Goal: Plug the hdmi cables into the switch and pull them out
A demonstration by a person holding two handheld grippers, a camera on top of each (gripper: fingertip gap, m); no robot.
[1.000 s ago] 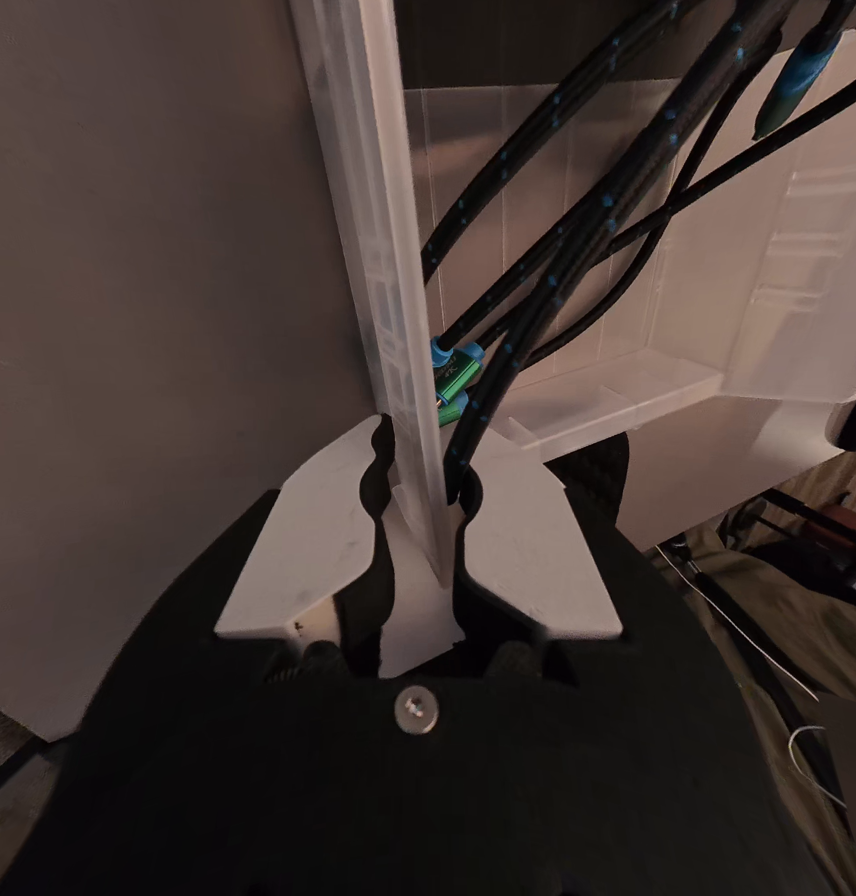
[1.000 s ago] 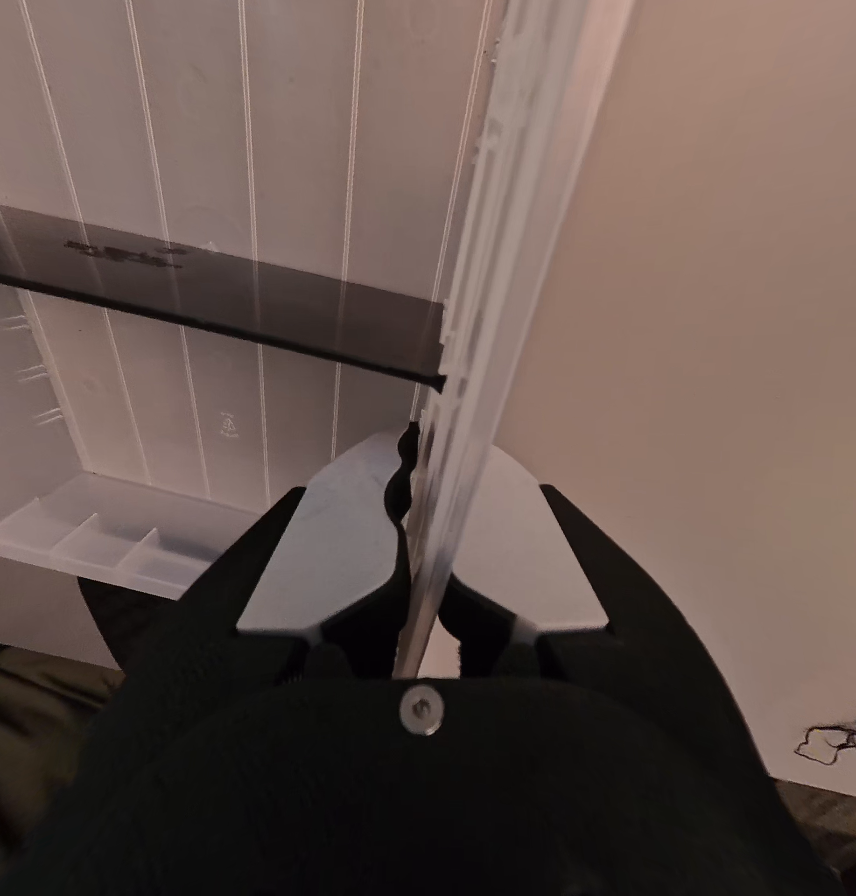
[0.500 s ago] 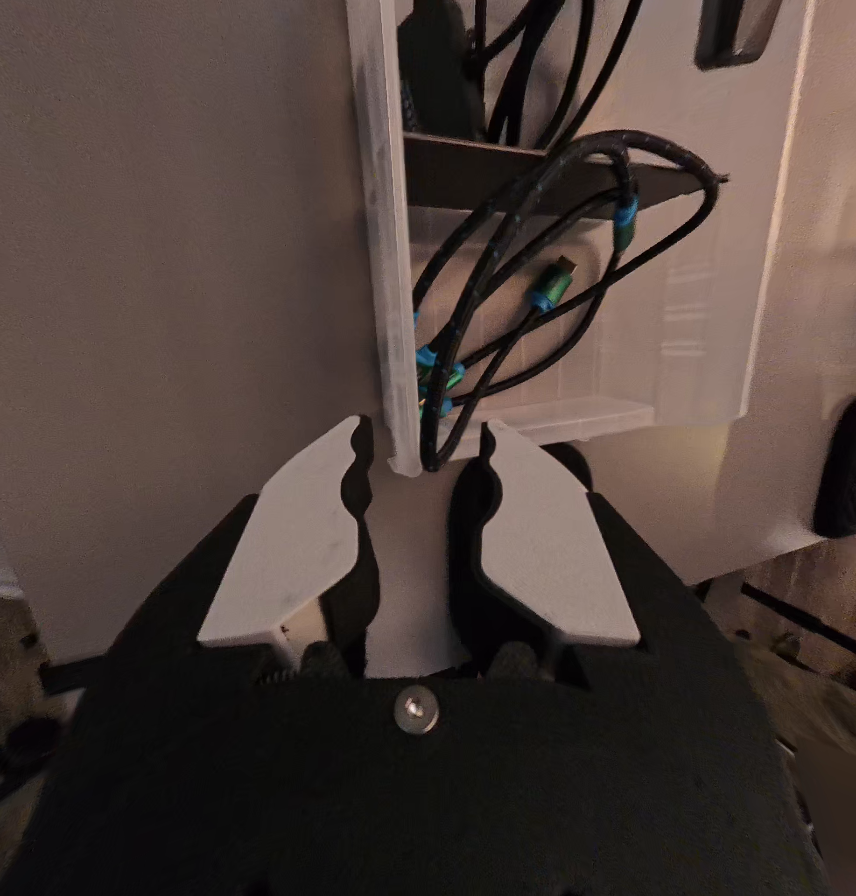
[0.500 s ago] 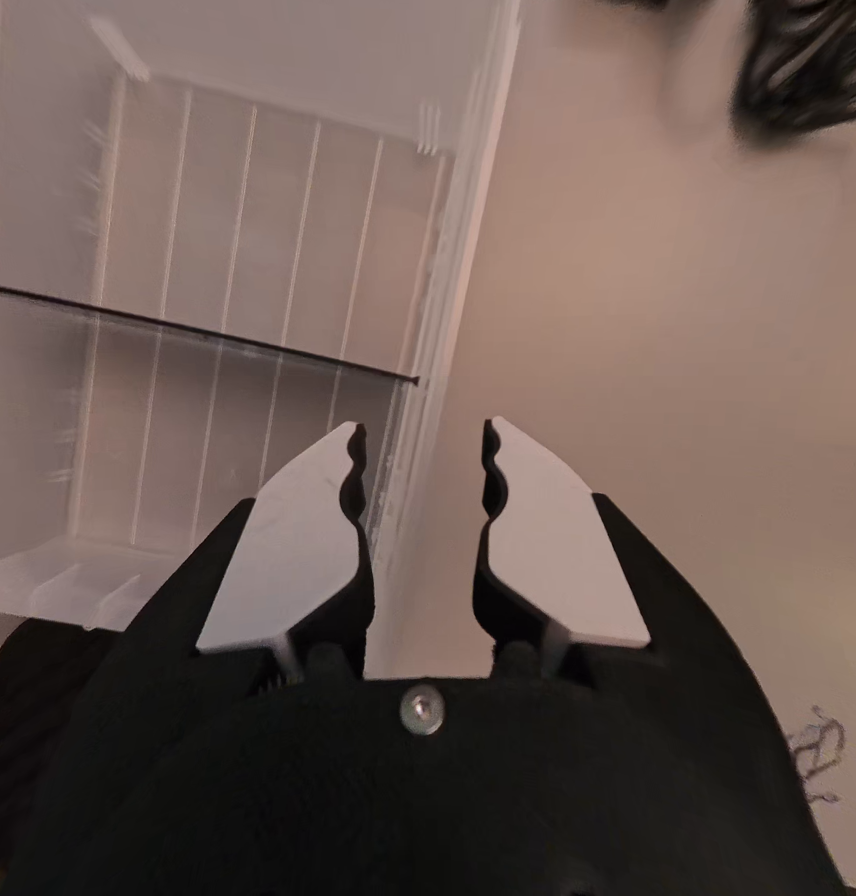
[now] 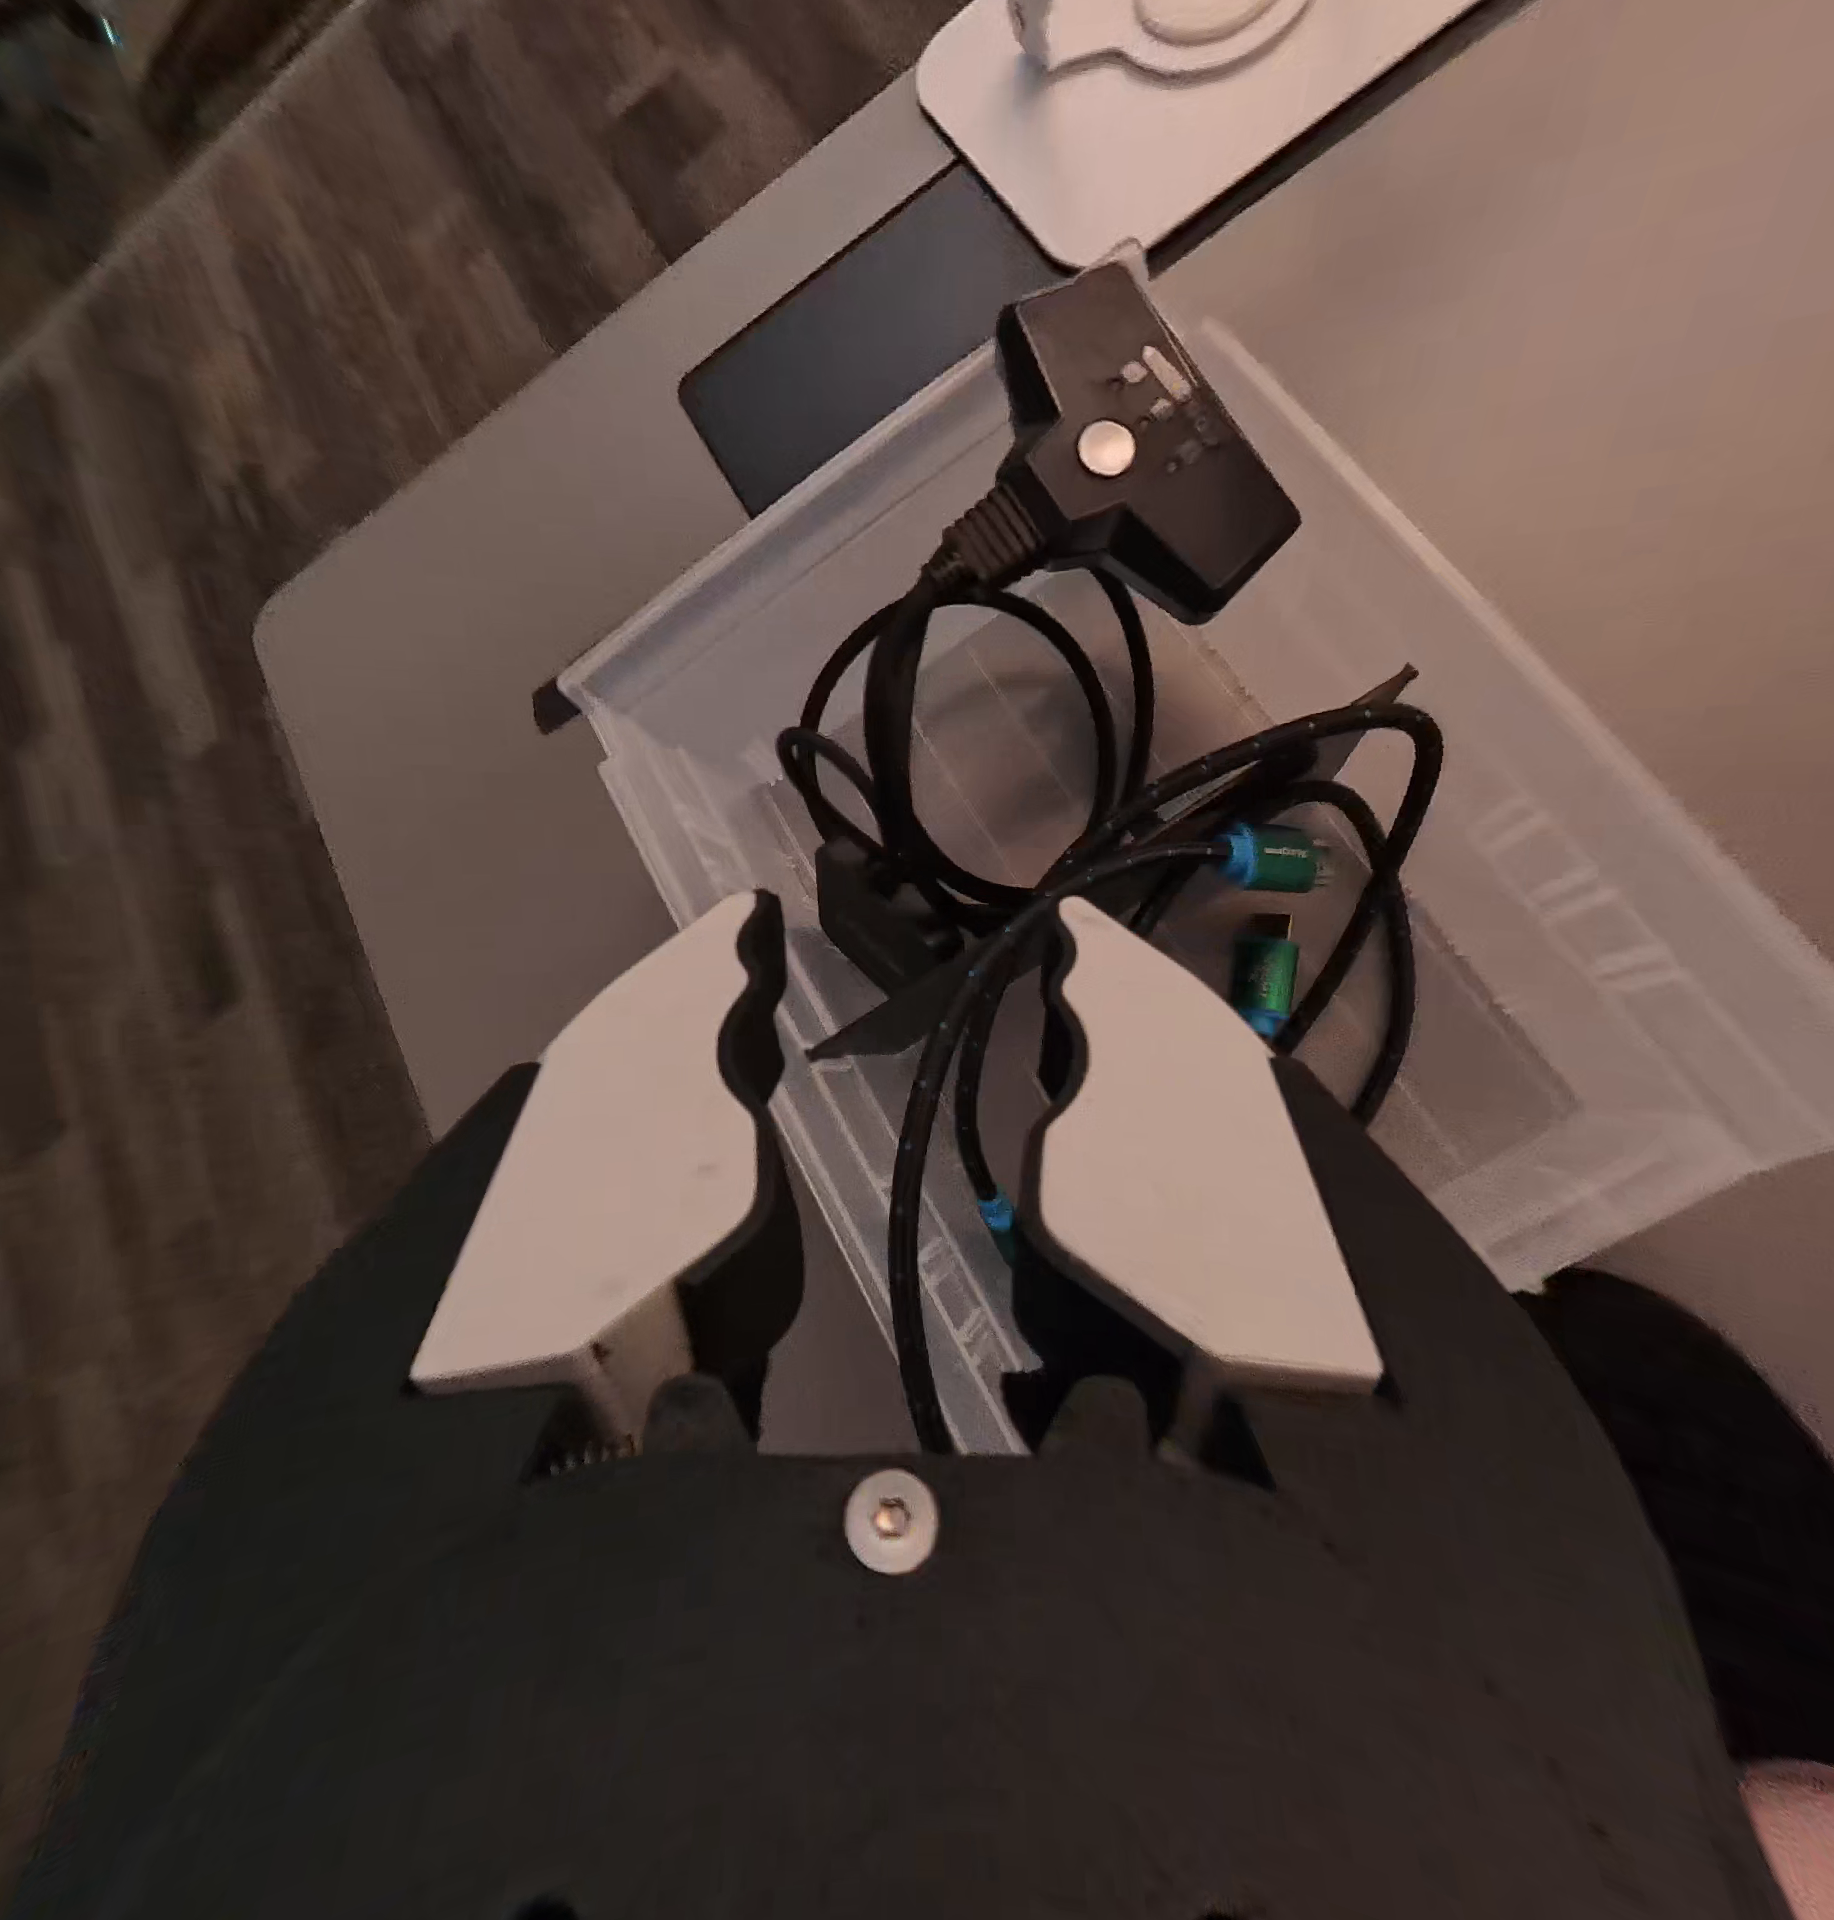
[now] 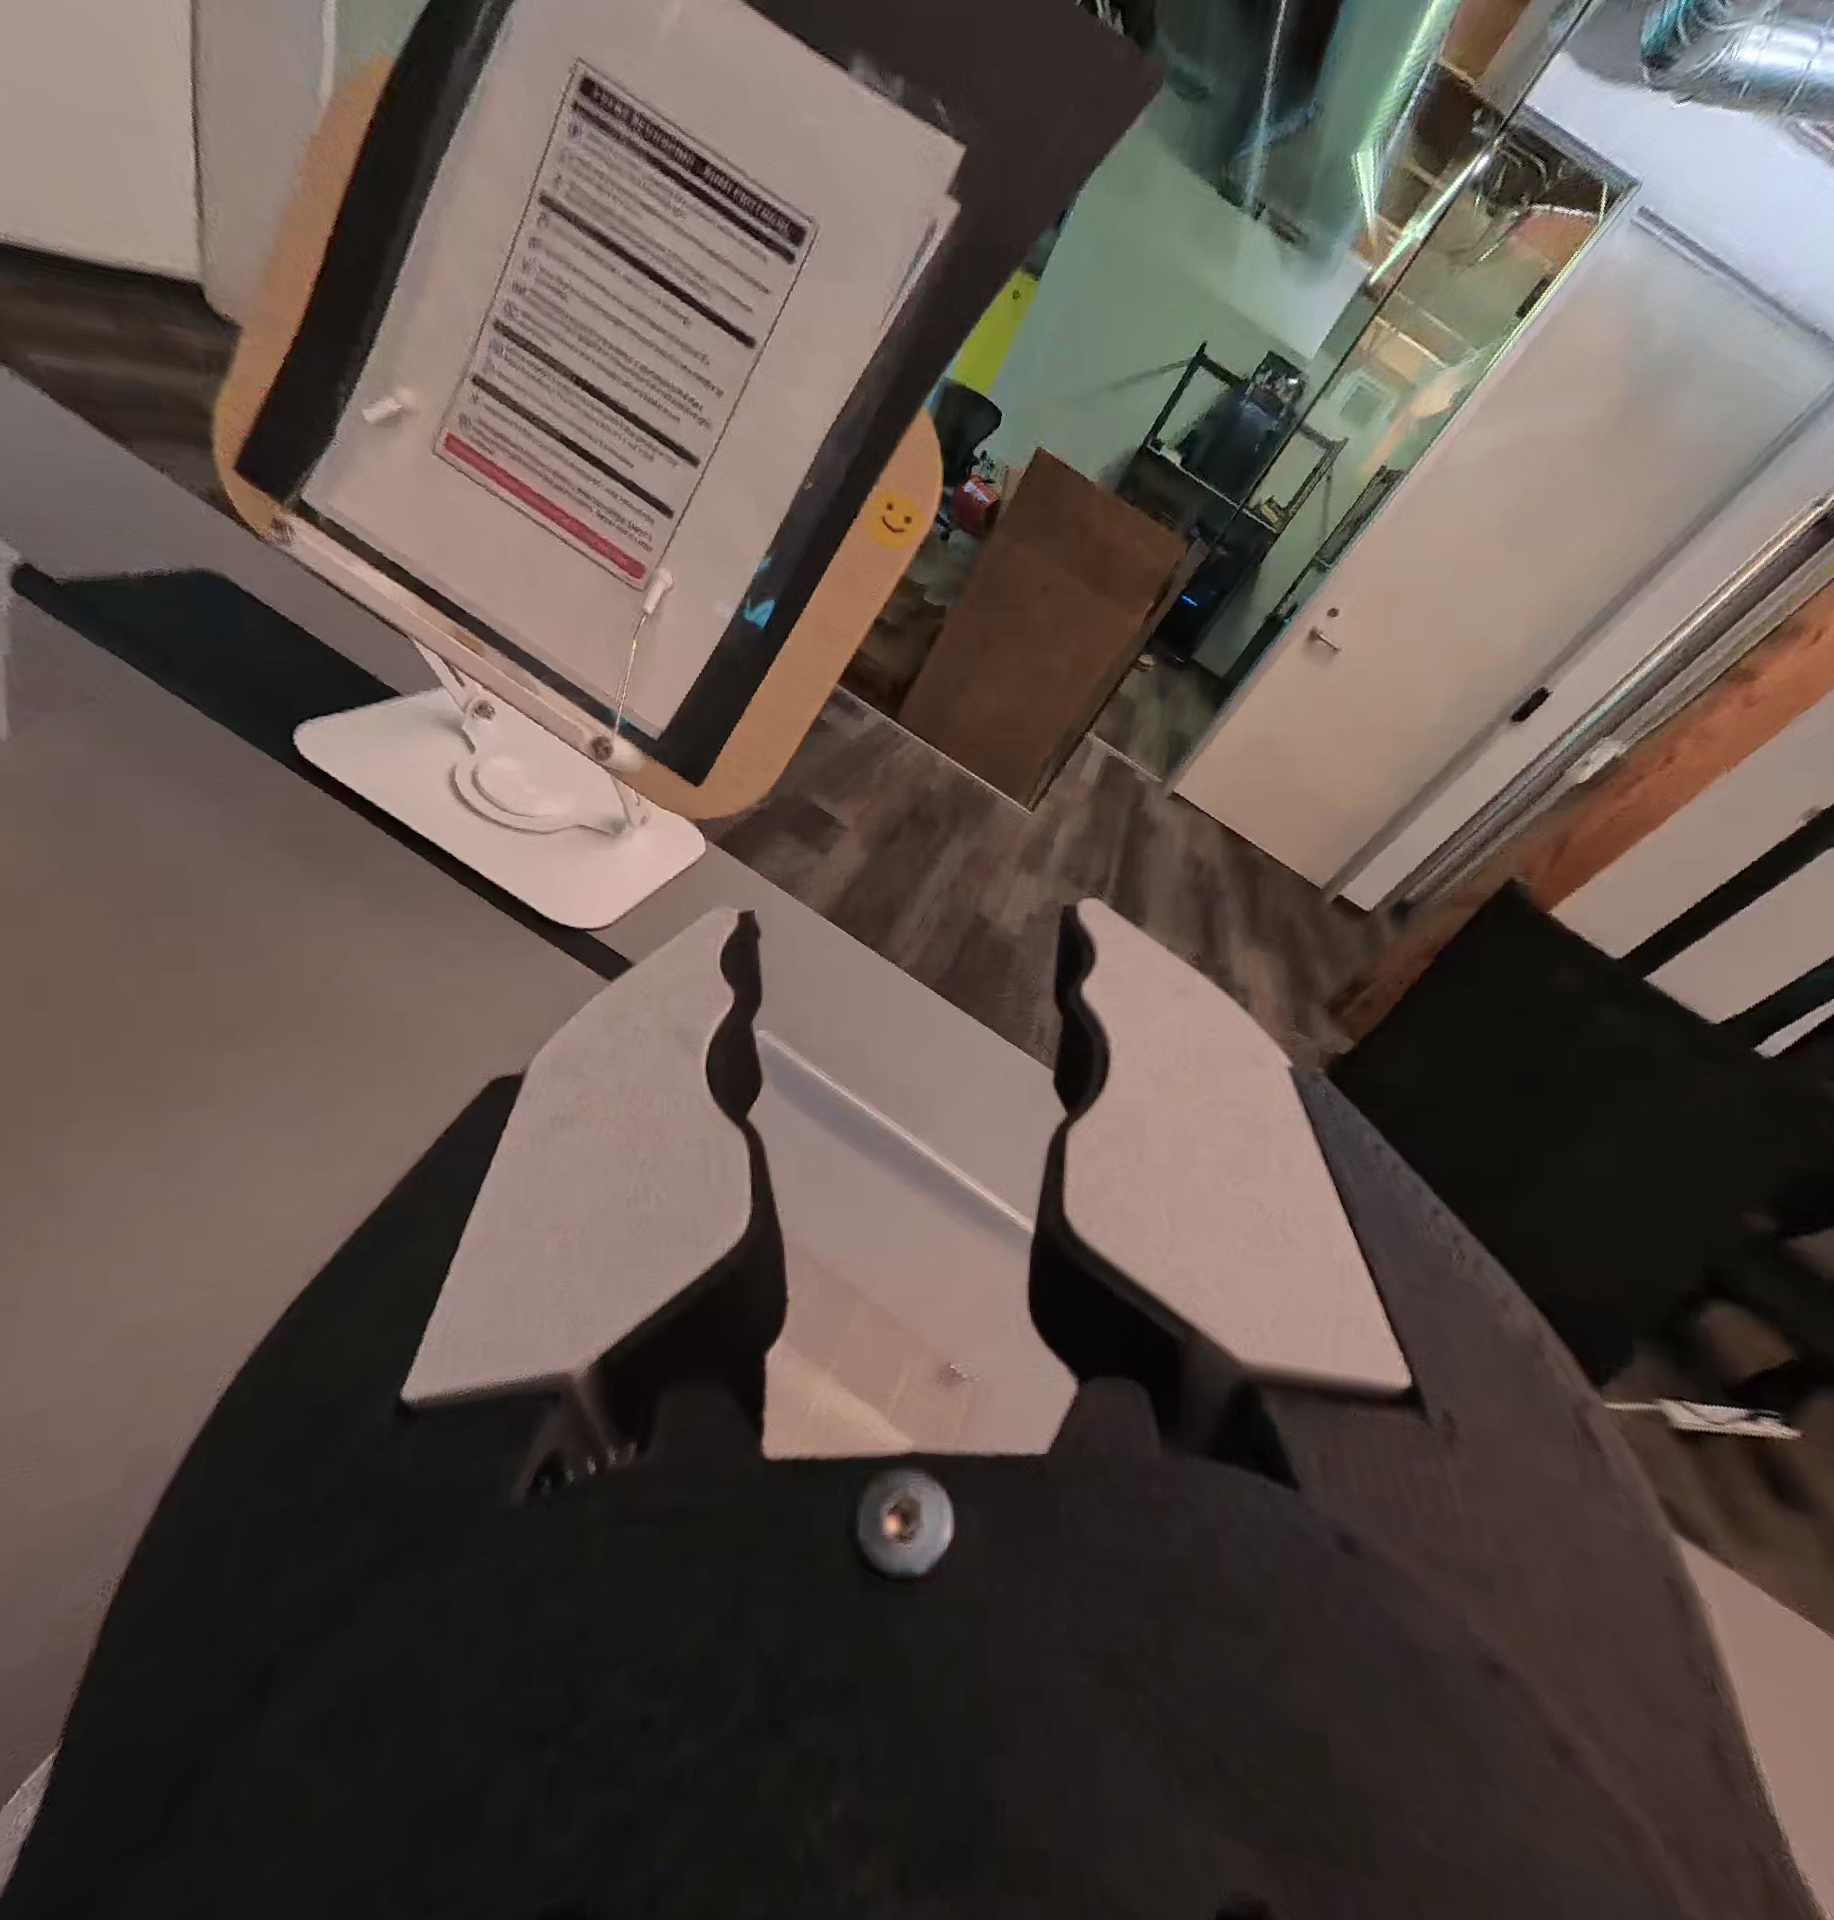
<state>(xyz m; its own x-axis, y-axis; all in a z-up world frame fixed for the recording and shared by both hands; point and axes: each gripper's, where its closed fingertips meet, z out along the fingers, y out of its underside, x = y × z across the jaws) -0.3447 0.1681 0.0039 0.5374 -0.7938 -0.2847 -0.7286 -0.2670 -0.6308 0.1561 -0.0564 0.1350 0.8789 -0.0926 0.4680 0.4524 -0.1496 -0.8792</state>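
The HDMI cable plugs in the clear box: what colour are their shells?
Green shells with blue collars, clearest in the left wrist view.

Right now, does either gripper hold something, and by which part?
Nothing is held. The left gripper is open above the clear bin of cables, one braided cable passing loosely between its fingers. The right gripper is open and empty.

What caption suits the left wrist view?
Open left gripper above a clear plastic bin holding braided black cables and black switch.

The switch (image 5: 1141,457) is a black T-shaped box with a round silver button, resting on the far rim of a clear bin (image 5: 1578,935). Its own lead loops down into the bin. The braided black cables (image 5: 1308,790) lie tangled inside, their green plugs (image 5: 1282,857) unplugged.
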